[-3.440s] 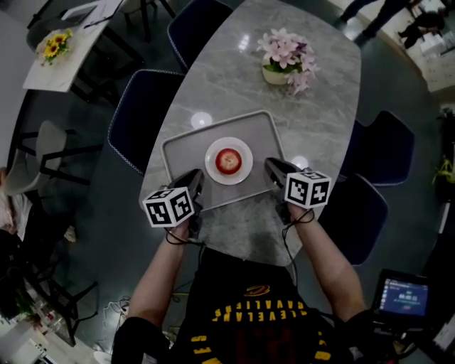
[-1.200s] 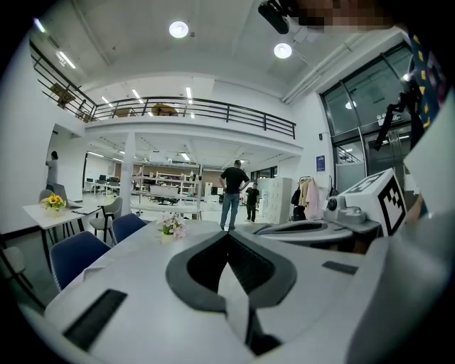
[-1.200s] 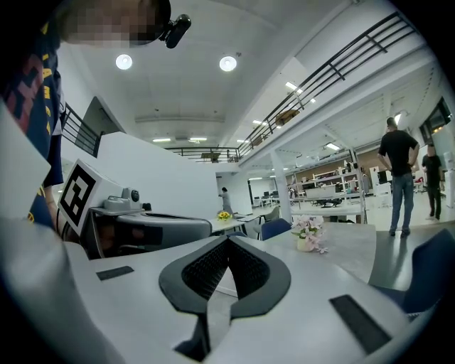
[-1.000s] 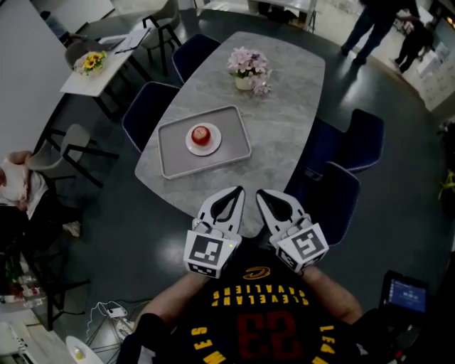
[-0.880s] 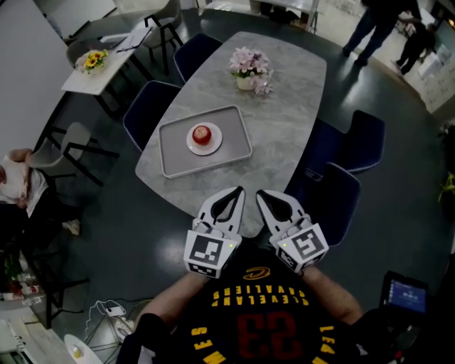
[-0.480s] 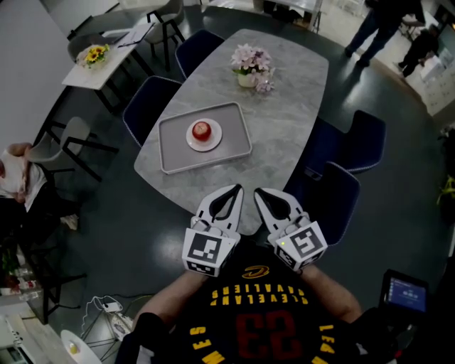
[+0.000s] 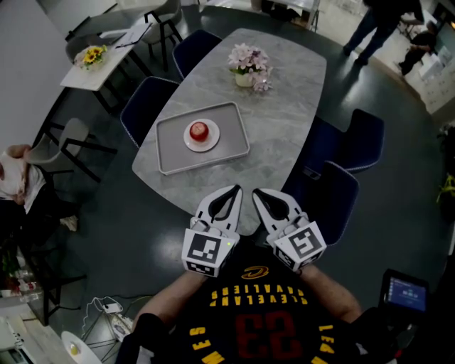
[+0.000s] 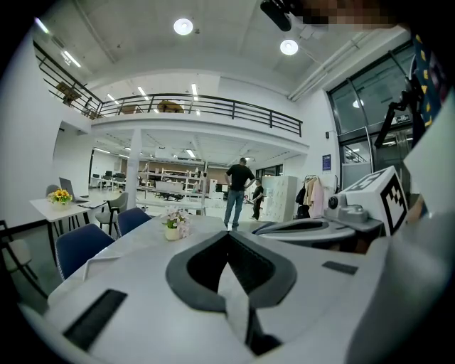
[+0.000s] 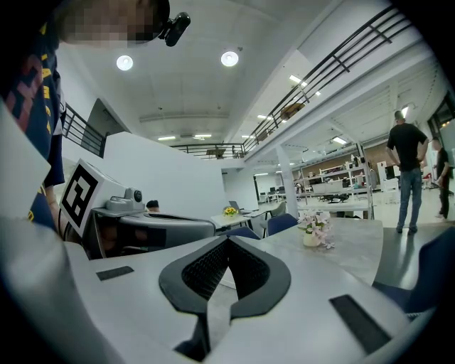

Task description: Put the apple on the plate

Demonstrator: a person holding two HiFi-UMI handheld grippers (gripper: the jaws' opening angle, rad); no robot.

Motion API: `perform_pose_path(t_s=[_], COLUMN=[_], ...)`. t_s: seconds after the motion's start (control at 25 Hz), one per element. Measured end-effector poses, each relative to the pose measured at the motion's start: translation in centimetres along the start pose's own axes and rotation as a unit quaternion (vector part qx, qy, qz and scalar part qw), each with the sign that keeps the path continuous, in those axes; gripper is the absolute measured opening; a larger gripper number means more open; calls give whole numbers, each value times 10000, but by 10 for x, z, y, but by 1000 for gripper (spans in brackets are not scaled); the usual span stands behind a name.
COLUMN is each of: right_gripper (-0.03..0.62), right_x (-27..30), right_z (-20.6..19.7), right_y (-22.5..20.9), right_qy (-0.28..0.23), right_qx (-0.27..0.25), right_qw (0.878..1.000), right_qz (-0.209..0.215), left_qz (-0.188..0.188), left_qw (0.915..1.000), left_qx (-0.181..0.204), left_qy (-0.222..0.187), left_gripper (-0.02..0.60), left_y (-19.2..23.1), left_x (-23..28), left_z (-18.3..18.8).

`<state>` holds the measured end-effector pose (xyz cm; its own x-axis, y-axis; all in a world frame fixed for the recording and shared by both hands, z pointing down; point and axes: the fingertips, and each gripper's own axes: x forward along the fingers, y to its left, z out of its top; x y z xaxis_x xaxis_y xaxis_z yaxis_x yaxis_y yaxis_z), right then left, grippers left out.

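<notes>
In the head view a red apple (image 7: 200,131) sits on a small white plate (image 7: 201,143), which lies on a grey tray (image 7: 168,148) on the marble table (image 7: 284,114). Both grippers are held close to my chest, well back from the table's near edge. The left gripper (image 7: 235,190) is shut, its tips meeting with nothing between them; it appears again in the left gripper view (image 8: 228,233). The right gripper (image 7: 257,192) is shut and empty too, as the right gripper view (image 9: 228,239) confirms. Neither gripper view shows the apple.
A vase of pink flowers (image 7: 248,67) stands at the table's far end. Dark blue chairs (image 7: 149,103) ring the table, two at the right (image 7: 355,142). A side table with sunflowers (image 7: 92,57) stands far left. People stand at the back right (image 7: 377,21).
Since 3.4 s ago the grippers left the tray's sides and drew back to my chest, both shutting, and I stepped away from the table. Over the last second hardly anything moved.
</notes>
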<state>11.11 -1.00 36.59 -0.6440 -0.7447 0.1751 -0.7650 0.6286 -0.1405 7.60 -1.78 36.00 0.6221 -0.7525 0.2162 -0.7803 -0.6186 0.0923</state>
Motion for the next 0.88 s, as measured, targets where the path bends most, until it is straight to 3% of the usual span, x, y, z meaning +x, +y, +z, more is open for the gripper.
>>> perform_pose_path(t_s=[0.88], right_gripper=[6], right_x=[2], right_z=[2], right_y=[-3], right_qy=[-64], right_qx=[50], right_qw=[10000], right_qz=[-4], left_qz=[10], left_qw=[10000], left_qx=[16], left_qy=[44], left_gripper=[0], left_y=[1], left_x=[3], left_z=[-1])
